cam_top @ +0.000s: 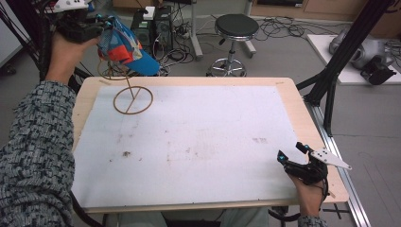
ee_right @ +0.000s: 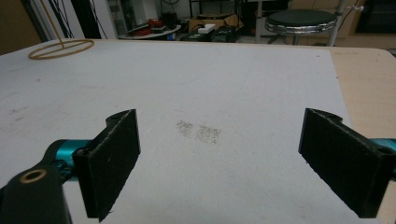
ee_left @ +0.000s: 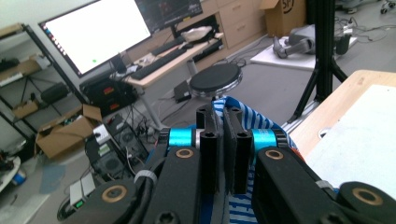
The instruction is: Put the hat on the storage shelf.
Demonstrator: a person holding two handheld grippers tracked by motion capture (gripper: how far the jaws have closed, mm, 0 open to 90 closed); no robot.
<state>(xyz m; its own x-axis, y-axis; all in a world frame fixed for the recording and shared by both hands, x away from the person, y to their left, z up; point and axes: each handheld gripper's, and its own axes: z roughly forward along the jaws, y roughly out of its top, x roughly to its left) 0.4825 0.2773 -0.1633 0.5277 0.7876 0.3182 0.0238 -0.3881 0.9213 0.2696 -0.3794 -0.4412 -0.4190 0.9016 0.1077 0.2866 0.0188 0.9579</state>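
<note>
Left hand-held gripper [cam_top: 101,29] pinches the soft, light cap [cam_top: 126,46] by its cloth, up at far left, over the wire stand [cam_top: 133,100]. It's floppy, so grab the stiff brim. Right hand-held gripper [cam_top: 294,154] is spread wide, near right on the worktop [cam_top: 302,118].

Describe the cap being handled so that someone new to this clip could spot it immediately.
Start at the wooden table with its white mat and go to the far left corner, where a wire stand rises. Above it, the left gripper is shut on the cap: blue, orange and white-striped, the brightest item there.
</note>
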